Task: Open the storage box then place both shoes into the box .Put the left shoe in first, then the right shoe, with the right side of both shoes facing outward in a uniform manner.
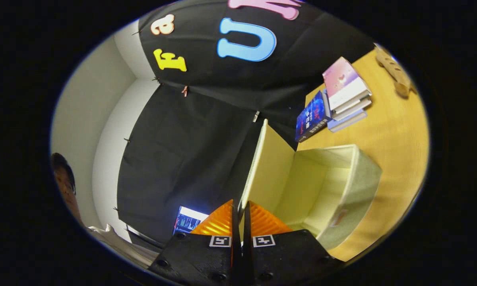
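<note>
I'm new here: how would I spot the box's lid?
On the wooden table stands a pale storage box, short of the stacked books. Its lid is the flat panel swung up from the box, pinched at its edge between the gripper fingers.

Pale storage box point(342, 186), lid point(268, 167) raised

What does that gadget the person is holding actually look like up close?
The gripper has two wedge-shaped fingers with ribbed faces, tapering toward their tips. Each sits on a chunky black block fixed with dark screws. Each block carries a small white square tag printed with a black blocky pattern. No cables are visible.
</note>
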{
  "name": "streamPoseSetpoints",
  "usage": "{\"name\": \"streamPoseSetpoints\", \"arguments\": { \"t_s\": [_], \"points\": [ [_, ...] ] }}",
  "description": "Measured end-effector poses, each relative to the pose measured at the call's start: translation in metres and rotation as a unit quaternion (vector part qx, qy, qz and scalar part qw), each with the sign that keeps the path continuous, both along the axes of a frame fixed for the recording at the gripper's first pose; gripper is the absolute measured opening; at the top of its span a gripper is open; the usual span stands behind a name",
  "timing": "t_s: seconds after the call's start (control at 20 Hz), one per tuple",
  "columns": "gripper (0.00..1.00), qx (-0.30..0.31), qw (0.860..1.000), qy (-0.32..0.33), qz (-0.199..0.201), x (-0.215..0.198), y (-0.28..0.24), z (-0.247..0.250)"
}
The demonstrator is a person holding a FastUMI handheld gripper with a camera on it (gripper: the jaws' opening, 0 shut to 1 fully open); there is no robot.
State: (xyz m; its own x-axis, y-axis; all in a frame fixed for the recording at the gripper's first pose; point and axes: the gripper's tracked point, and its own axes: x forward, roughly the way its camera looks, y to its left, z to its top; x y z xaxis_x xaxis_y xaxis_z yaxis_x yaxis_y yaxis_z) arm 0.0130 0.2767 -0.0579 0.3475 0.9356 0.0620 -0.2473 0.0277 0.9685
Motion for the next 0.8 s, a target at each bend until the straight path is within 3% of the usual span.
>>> {"name": "streamPoseSetpoints", "arguments": {
  "t_s": [0.3,0.8],
  "points": [
    [0.05,-0.033,0.999,-0.028,0.001,0.015,0.08,0.051],
    [0.1,-0.072,0.997,-0.024,0.032,0.019,0.198,0.043]
  ]
}}
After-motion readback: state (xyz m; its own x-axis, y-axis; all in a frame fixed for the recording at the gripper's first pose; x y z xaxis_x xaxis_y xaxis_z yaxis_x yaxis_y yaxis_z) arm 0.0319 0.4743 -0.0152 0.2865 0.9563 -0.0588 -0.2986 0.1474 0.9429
